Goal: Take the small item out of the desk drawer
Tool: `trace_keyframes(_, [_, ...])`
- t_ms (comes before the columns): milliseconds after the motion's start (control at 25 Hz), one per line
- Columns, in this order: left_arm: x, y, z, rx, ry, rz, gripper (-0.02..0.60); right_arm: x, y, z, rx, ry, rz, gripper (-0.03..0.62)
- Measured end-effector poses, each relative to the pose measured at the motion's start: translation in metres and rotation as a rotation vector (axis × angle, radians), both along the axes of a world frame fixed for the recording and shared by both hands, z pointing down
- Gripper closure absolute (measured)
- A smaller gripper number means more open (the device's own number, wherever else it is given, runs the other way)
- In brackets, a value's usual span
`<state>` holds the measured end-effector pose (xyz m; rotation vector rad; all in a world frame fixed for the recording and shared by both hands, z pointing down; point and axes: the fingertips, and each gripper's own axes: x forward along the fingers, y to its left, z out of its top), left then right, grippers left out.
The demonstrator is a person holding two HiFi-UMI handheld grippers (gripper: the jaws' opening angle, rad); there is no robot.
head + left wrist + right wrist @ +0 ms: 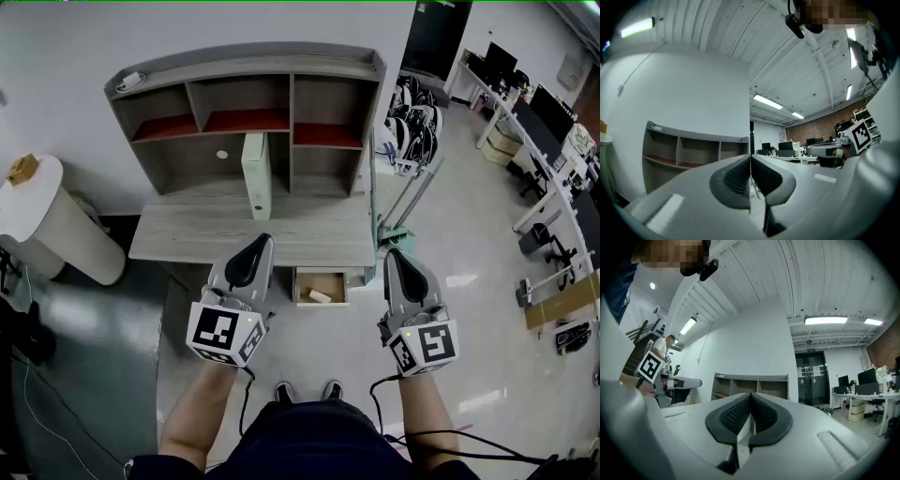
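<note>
The left tongs (pixel 257 242) and the right tongs (pixel 395 255) were both pressed together and empty, held above the open drawer (pixel 298 287), where the small pale item (pixel 321 296) lay. Going down with the tongs shut would probably have shoved the item deeper or bumped the drawer. The narrow drawer also left little room to spread them. The grey wood-grain bench (pixel 206 239) carried a shelf hutch (pixel 244 70) and an upright white box (pixel 256 173). A glossy floor (pixel 469 309) ran to office desks (pixel 539 141) on the right.
</note>
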<state>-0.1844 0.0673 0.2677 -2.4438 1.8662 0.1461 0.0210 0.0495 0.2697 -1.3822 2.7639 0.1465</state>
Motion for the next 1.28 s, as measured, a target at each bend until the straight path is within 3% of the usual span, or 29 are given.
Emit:
trace_keyframes(280, [-0.022, -0.003, 0.006, 0.002, 0.012, 0.046, 0.577, -0.014, 0.009, 0.001, 0.01, -0.003, 0.053, 0.588])
trace_keyframes(600, [-0.028, -0.022, 0.021, -0.004, -0.004, 0.051, 0.577, 0.0, -0.007, 0.014, 0.01, 0.009, 0.109, 0.588])
trace_keyframes(880, [-0.022, -0.059, 0.041, -0.041, -0.027, 0.032, 0.577, 0.004, -0.053, 0.034, -0.022, -0.015, 0.088, 0.588])
trace_keyframes(1280, [0.003, -0.137, 0.033, -0.053, -0.051, -0.027, 0.577, 0.024, -0.143, 0.035, -0.035, -0.046, 0.016, 0.588])
